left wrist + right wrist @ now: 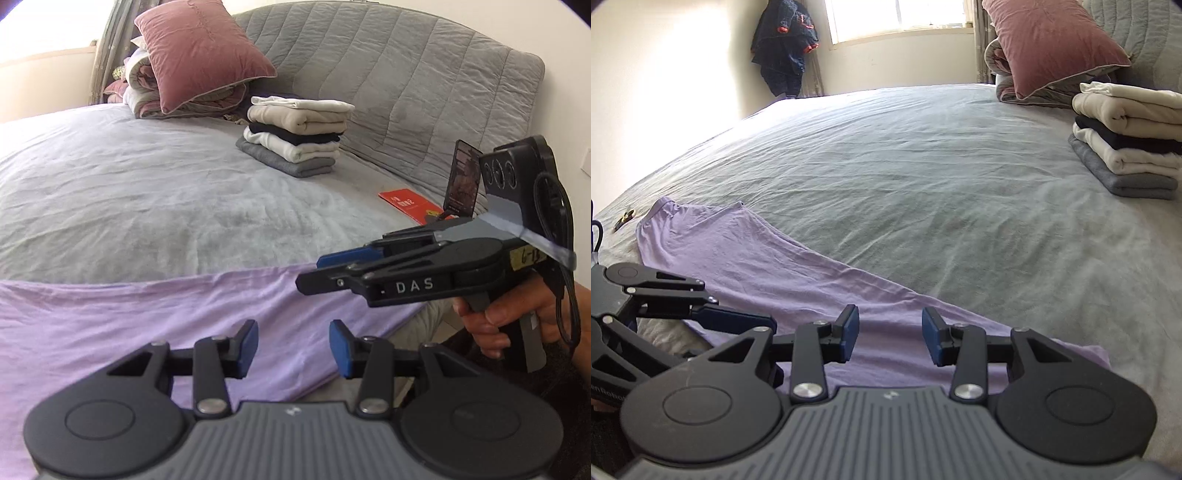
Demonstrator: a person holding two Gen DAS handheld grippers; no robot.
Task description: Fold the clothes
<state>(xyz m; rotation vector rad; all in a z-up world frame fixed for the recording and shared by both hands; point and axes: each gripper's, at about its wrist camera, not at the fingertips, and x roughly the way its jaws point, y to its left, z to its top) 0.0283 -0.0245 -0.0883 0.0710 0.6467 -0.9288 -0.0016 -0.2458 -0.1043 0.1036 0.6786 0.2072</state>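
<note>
Bed (147, 192), grey sheet, padded grey headboard (406, 74): carries everything; its broad middle lies bare, giving room to spread and turn cloth.

Purple garment (798, 273): spread long and flat along the near edge of the bed, one end toward the foot corner, the other by the grippers; likely laid there for easy reach.

Pink pillow (199, 51) on rolled bedding: head corner, window side.

Stack of folded clothes (295, 136): five or so pieces, squared, near the headboard, well apart from the purple garment.

Red booklet (410, 205): bed edge beside the headboard.

Left gripper (293, 345): fingers parted, holding nothing, above the garment.

Right gripper (890, 334): fingers likewise parted and empty, over the garment's near end, held in a hand (517, 317).
</note>
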